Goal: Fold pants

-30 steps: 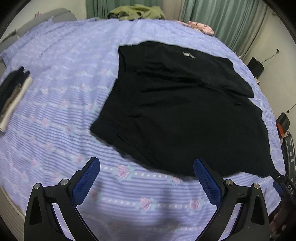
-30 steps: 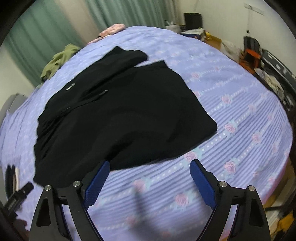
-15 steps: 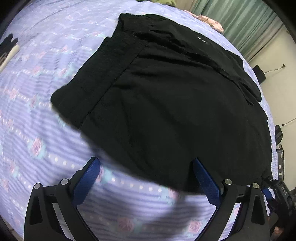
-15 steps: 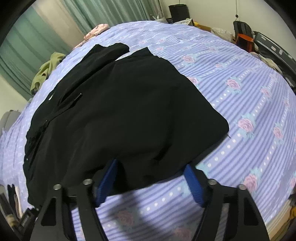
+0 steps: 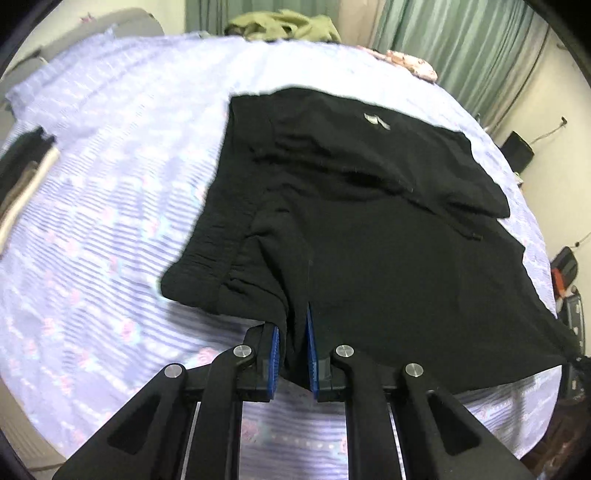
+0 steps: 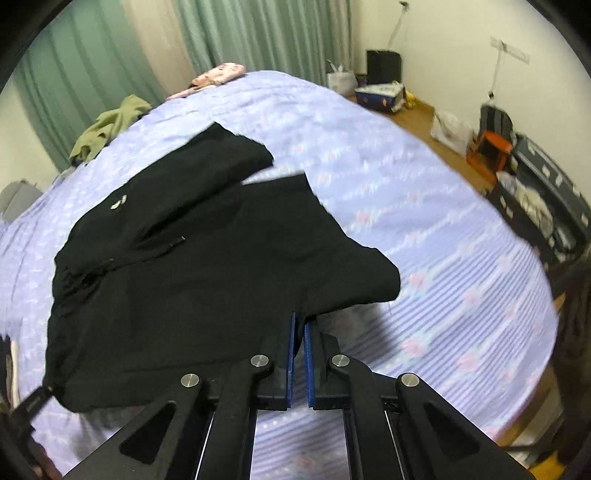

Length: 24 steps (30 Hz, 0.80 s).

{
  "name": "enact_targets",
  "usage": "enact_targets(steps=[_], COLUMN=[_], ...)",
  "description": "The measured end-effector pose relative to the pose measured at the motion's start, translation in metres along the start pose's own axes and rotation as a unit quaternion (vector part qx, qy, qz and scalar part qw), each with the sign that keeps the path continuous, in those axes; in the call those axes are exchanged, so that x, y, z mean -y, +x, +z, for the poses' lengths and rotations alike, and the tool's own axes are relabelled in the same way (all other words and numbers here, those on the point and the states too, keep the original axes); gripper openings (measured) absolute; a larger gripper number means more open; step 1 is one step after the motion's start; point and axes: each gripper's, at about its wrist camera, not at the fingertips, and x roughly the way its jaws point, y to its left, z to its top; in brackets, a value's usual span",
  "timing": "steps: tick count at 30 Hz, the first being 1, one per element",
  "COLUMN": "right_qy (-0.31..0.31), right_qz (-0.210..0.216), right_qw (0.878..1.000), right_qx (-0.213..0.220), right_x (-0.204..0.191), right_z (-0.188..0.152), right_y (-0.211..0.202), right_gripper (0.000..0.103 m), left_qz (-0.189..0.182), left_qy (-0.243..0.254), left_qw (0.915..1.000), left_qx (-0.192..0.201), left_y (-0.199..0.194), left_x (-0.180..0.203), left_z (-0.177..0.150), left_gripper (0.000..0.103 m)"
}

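Black pants (image 5: 369, 221) lie spread on a lilac flowered bedspread (image 5: 110, 184), also seen in the right wrist view (image 6: 184, 266). My left gripper (image 5: 293, 325) is shut on the near edge of the pants close to the waistband corner and lifts the cloth a little. My right gripper (image 6: 300, 325) is shut on the near edge of the pants close to the leg hem, with the cloth raised off the bedspread (image 6: 443, 240). A small pale label (image 5: 376, 121) shows on the far leg.
A green garment (image 5: 284, 22) and a pink one (image 5: 410, 64) lie at the far edge of the bed by green curtains. Dark and tan folded clothes (image 5: 22, 173) sit at the left. Bags, boxes and an orange stool (image 6: 487, 147) stand on the floor to the right.
Both grippers went from open above the near edge to shut on it. The gripped edge has risen off the bedspread, bunching the cloth at each gripper.
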Motion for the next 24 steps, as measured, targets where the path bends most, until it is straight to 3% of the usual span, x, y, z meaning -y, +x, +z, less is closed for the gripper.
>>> enact_targets(steps=[9, 15, 21, 22, 23, 24], right_qy=[-0.039, -0.033, -0.007, 0.004, 0.006, 0.009], right_qz=[0.044, 0.043, 0.05, 0.045, 0.044, 0.03], right_qw=[0.998, 0.996, 0.997, 0.998, 0.998, 0.998], right_qx=[0.018, 0.069, 0.054, 0.05, 0.049, 0.048], right_x=[-0.006, -0.013, -0.011, -0.006, -0.001, 0.003], right_z=[0.042, 0.084, 0.097, 0.092, 0.087, 0.079], right_y=[-0.035, -0.067, -0.072, -0.073, -0.073, -0.071], right_gripper=[0.005, 0.005, 0.007, 0.018, 0.044, 0.058], left_qz=[0.029, 0.032, 0.038, 0.039, 0.045, 0.047], left_qy=[-0.001, 0.015, 0.033, 0.036, 0.043, 0.048], left_qw=[0.9992, 0.9988, 0.9986, 0.9985, 0.998, 0.9977], left_qx=[0.028, 0.034, 0.014, 0.011, 0.008, 0.007], left_y=[-0.051, -0.074, -0.081, -0.081, -0.08, -0.08], left_x=[0.012, 0.023, 0.035, 0.037, 0.04, 0.042], left_z=[0.027, 0.051, 0.063, 0.064, 0.066, 0.067], left_gripper=[0.014, 0.014, 0.013, 0.013, 0.013, 0.013])
